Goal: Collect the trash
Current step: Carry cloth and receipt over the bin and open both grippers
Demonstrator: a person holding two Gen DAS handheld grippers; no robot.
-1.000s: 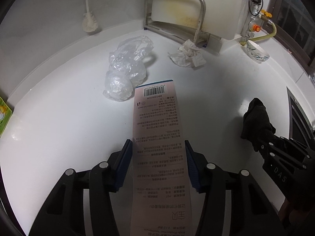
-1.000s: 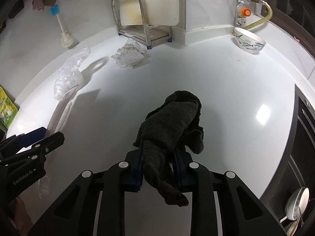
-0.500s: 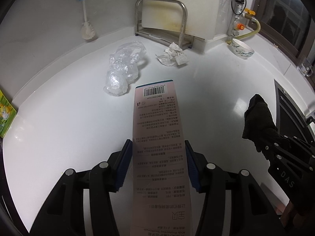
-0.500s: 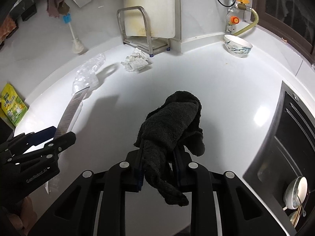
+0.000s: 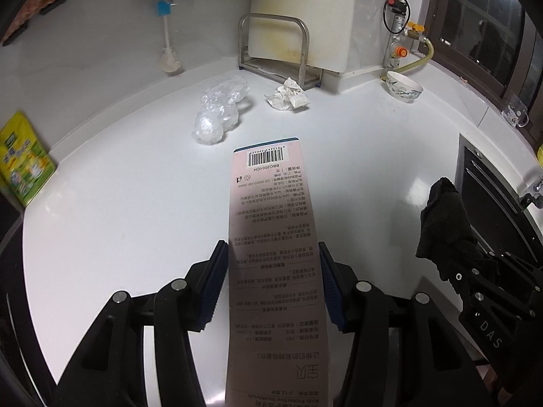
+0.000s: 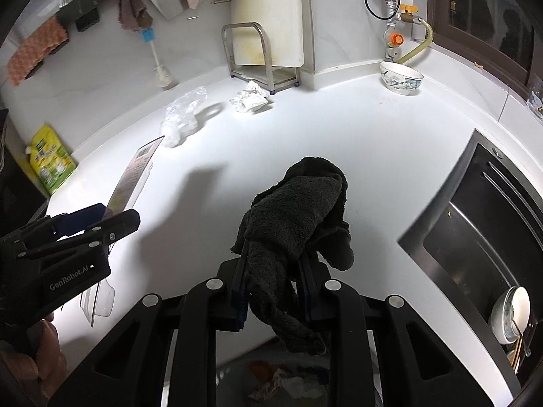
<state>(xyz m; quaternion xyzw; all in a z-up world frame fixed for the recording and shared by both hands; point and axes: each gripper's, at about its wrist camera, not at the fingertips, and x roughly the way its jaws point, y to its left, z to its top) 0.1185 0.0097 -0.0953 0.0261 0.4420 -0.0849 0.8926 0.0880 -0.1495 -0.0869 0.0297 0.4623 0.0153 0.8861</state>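
Pink card pack sits clamped in the left gripper above the counter, bag and paper wad near its back edge, while the right gripper pinches a black cloth over the counter's front edge.

A long pink toothbrush package, barcode end forward, sticks out level above the white worktop. A crumpled clear plastic bag lies near the back, with a wad of white paper just beside it.
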